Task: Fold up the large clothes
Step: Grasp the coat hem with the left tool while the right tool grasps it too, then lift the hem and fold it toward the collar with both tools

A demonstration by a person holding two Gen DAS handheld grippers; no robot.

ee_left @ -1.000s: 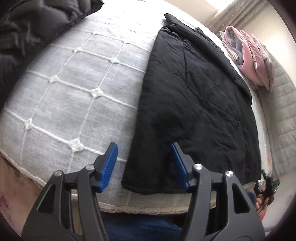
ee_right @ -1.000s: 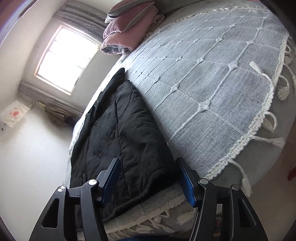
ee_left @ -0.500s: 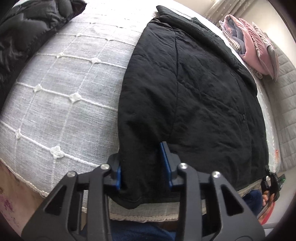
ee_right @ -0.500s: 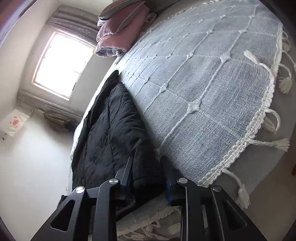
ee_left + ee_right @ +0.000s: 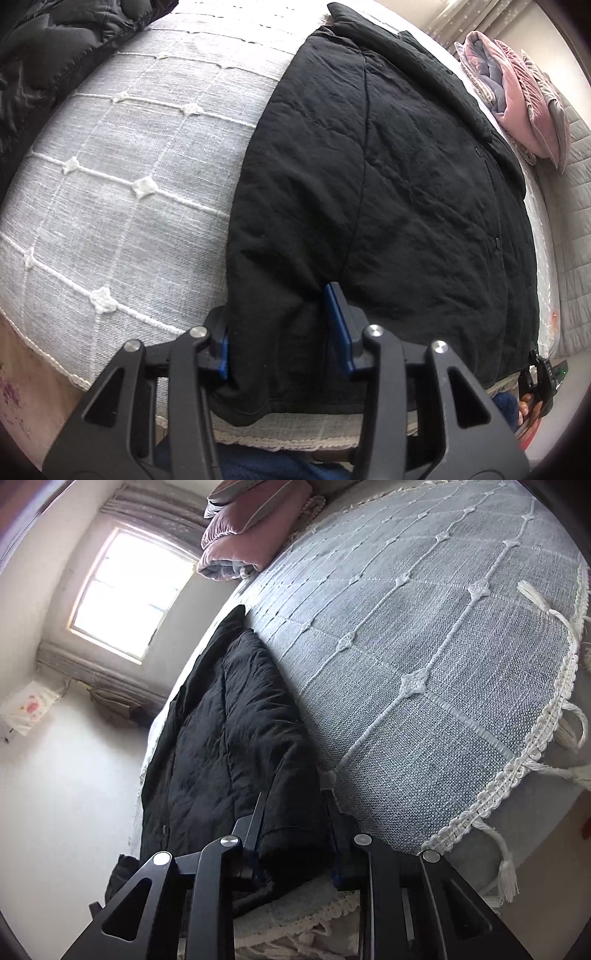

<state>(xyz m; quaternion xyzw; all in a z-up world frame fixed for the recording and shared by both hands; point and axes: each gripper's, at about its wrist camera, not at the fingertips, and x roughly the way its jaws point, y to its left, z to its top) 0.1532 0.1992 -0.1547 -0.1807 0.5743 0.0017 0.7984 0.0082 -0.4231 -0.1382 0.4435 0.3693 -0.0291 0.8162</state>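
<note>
A black quilted jacket lies flat on a grey bedspread, hem toward me at the bed's near edge. My left gripper is shut on the jacket's near left hem corner, blue pads pressed into bunched fabric. In the right wrist view the same jacket runs away toward the window. My right gripper is shut on the jacket's near right hem corner, its pads mostly hidden by the fabric. The right gripper also shows small at the far right of the left wrist view.
Folded pink and grey bedding is stacked at the bed's far end, also in the right wrist view. A dark puffy garment lies at the upper left. The bedspread's tasselled fringe hangs over the bed edge.
Both grippers went from open around the hem corners to shut on them. Both moved in closer over the jacket, and the hem fabric has bunched between the pads.
</note>
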